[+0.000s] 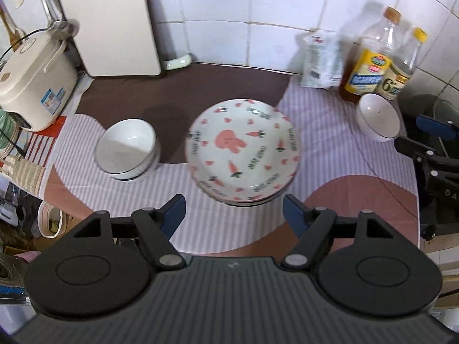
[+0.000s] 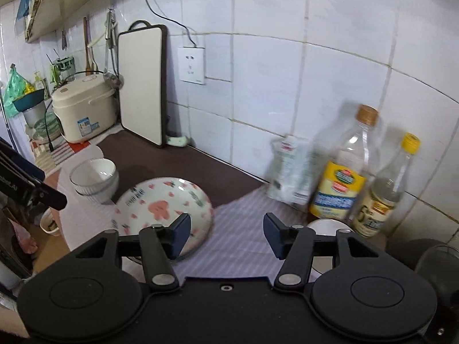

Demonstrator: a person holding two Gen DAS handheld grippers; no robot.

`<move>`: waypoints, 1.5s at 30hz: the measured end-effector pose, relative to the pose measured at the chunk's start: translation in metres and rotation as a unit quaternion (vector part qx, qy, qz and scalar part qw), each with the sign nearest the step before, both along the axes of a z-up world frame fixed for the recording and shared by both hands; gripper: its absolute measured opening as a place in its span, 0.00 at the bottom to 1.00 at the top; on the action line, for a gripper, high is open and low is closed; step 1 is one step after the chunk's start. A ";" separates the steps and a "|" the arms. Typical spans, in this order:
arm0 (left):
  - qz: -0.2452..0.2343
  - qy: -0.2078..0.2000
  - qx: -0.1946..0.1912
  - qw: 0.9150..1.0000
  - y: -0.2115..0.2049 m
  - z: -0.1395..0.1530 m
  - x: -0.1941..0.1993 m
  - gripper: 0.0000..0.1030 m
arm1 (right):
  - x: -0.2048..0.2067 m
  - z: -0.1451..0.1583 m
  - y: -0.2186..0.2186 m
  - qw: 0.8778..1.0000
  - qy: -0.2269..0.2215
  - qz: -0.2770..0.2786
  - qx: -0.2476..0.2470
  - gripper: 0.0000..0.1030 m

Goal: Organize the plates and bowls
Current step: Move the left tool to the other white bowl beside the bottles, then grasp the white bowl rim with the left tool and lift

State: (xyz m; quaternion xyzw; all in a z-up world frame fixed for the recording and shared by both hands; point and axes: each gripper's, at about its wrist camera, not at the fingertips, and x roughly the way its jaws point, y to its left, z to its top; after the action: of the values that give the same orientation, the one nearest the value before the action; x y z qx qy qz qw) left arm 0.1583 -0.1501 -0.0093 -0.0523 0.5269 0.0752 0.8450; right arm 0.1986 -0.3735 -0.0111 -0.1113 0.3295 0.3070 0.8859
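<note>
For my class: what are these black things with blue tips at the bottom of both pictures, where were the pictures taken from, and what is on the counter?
They are two hand-held grippers a person uses instead of bare hands. Each carries a camera looking along its jaws. One picture looks from the left gripper, the other from the right gripper. Both stand open and hold nothing. On the counter: a stack of rabbit-patterned plates, stacked white bowls, a single white bowl by two bottles, and a rice cooker.

A rice cooker, cutting board and two bottles line the tiled wall.
</note>
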 end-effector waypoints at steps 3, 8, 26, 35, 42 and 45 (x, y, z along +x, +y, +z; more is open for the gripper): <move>-0.009 -0.003 0.001 1.000 -0.021 -0.002 0.010 0.76 | 0.006 -0.006 -0.015 1.000 0.004 -0.013 -0.006 0.63; -0.020 -0.005 0.003 1.000 -0.048 -0.011 0.032 0.82 | 0.013 -0.022 -0.032 0.999 0.010 -0.028 -0.015 0.72; -0.053 -0.006 -0.010 0.999 -0.108 -0.086 0.138 0.90 | 0.075 -0.133 -0.059 0.980 0.105 -0.161 -0.048 0.90; -0.071 -0.024 -0.070 0.995 -0.148 -0.117 0.198 0.90 | 0.102 -0.173 -0.078 0.968 0.132 -0.213 0.022 0.90; -0.070 -0.010 -0.098 0.993 -0.176 -0.152 0.237 0.90 | 0.116 -0.192 -0.070 0.975 0.104 -0.195 0.032 0.91; -0.050 -0.004 -0.106 0.993 -0.179 -0.166 0.250 0.90 | 0.123 -0.198 -0.067 0.976 0.082 -0.199 0.038 0.91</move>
State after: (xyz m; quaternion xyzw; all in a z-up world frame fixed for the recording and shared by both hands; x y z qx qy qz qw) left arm 0.4078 -0.3290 -0.1751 -0.1156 0.5301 -0.0241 0.8397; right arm 0.3215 -0.4401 -0.2087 0.0160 0.4045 0.1453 0.9028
